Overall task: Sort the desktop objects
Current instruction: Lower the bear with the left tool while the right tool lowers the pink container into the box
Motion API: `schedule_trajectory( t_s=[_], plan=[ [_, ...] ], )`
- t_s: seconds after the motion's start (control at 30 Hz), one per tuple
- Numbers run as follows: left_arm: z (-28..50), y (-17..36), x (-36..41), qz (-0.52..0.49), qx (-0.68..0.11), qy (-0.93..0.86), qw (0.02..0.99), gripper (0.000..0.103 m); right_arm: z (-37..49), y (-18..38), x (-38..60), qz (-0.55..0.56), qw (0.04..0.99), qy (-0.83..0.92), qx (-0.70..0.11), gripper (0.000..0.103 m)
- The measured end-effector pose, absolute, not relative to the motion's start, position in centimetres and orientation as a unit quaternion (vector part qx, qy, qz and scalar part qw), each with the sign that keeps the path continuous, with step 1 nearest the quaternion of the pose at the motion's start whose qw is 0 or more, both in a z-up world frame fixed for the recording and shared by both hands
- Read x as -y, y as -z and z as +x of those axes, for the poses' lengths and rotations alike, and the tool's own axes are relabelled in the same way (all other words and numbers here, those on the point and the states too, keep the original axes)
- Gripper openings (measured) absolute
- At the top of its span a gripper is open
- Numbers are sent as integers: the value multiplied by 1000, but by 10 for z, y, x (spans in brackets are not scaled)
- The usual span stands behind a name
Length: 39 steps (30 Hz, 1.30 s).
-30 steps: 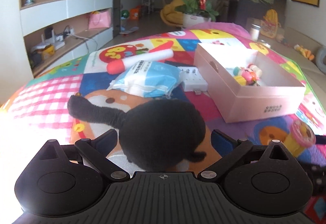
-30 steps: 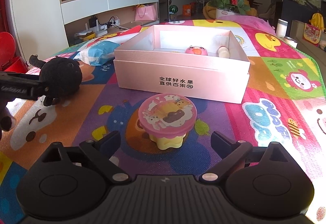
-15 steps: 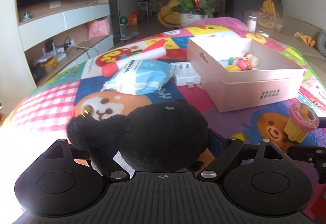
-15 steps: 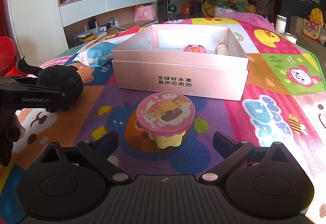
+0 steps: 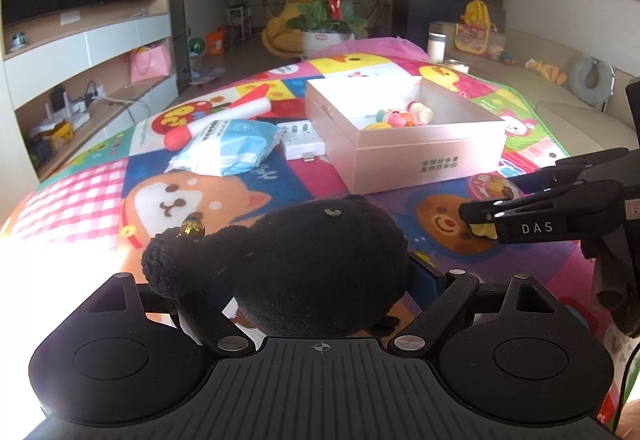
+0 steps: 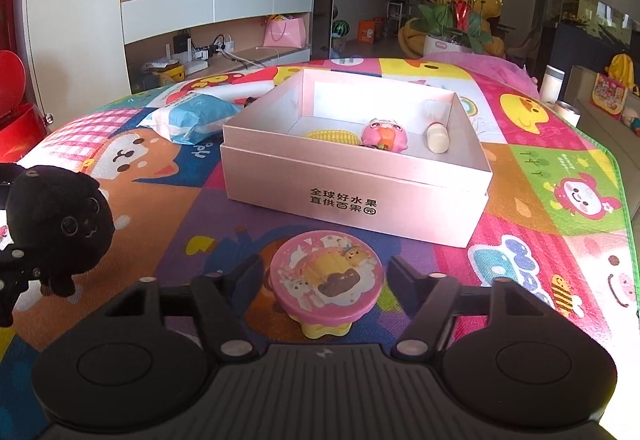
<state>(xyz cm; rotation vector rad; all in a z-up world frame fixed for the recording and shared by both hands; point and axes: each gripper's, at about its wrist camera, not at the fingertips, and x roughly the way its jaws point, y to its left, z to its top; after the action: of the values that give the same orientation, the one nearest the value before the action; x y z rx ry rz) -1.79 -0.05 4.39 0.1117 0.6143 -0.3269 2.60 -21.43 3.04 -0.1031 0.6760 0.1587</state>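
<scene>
Left hand-held gripper (image 5: pixel 316 280) now clasps the black plush (image 5: pixel 316 264); right hand-held gripper (image 6: pixel 326 280) has narrowed around pink-lidded toy (image 6: pixel 326 286).

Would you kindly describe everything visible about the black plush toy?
The plush is a round, fuzzy black soft toy with a stubby limb sticking out to one side, a small gold bead on it, and shiny dark eyes in the right wrist view. It is clamped between the fingers of the left tool, held above the colourful mat, short of the pink box. Nothing else touches it.
</scene>
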Motion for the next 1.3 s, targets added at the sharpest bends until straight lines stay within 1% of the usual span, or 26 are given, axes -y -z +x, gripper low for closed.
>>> schedule_trajectory(
  t_s=[0.17,0.27,0.53,0.67,0.8,0.87,0.9,0.97,1.03,1.1,1.3],
  plan=[
    [-28,-49,12,62,-301,198,931,89,7,-47,223,-50,938,-92,-330,56],
    [-37,-58,23,74,-281,226,930,89,-13,-67,232,-44,939,-117,-320,56],
    [-30,-100,53,113,-193,266,938,89,-52,-128,256,-62,966,-100,-228,56],
    [7,-128,70,111,-161,260,946,89,-54,-145,270,-60,979,-67,-182,56],
    [63,-152,91,82,-126,243,958,90,-44,-146,276,-54,982,-55,-175,56],
    [94,-160,101,54,-114,237,963,97,-37,-142,276,-52,980,-62,-181,56],
    [108,-162,104,45,-118,238,963,97,-33,-140,275,-53,979,-65,-184,56],
    [127,-163,106,35,-133,246,959,101,-23,-135,275,-53,978,-63,-189,56],
    [129,-158,102,34,-142,248,958,102,-16,-131,276,-50,978,-60,-192,56],
    [120,-147,95,41,-155,245,956,103,-11,-128,279,-46,979,-56,-192,56],
    [72,-92,66,66,-215,244,943,103,11,-120,283,-43,978,-43,-198,56]
  ],
)
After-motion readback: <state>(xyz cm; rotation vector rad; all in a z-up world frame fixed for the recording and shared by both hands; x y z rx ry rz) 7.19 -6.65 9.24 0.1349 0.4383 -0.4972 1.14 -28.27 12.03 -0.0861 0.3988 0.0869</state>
